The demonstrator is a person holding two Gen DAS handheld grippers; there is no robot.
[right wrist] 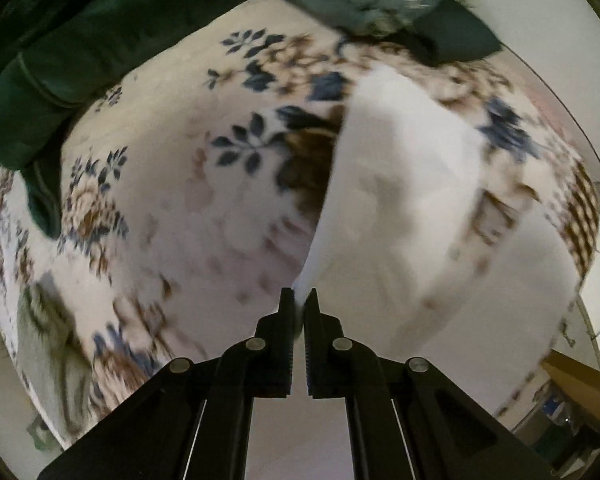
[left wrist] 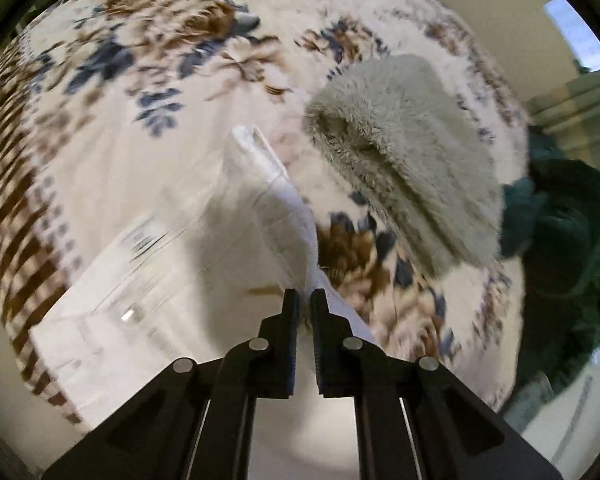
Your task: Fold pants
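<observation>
Two pairs of tongs each pinch an edge of the white pants above a bed covered by a floral blanket.

In the left wrist view, the blanket's [left wrist: 148, 92] brown checked border runs down the far left side, with blue and brown flowers spread over its cream middle. The white pants [left wrist: 172, 248] lie across the lower left of the blanket, partly flat, with a small label and seams faintly visible through the blur. From there a folded edge of the cloth rises toward the camera into the left tongs [left wrist: 305, 300], whose black jaws are clenched on it with only a narrow slit between them. To the right of the lifted edge sits a grey fluffy garment [left wrist: 404, 152], folded into a thick bundle and resting on the blanket, apart from the pants. Further right, at the blanket's edge, lies a dark green garment [left wrist: 560, 216], bunched up.

In the right wrist view, the dark green garment [right wrist: 60, 64] fills the upper left, lying over the blanket [right wrist: 180, 200]. A strip of grey-green cloth [right wrist: 56, 356] shows at the lower left edge; what it is cannot be told. The right tongs [right wrist: 299, 300] are clenched on a thin white edge of the pants [right wrist: 400, 200], which sweep up and to the right as a broad, blurred sheet, hanging above the blanket.
</observation>
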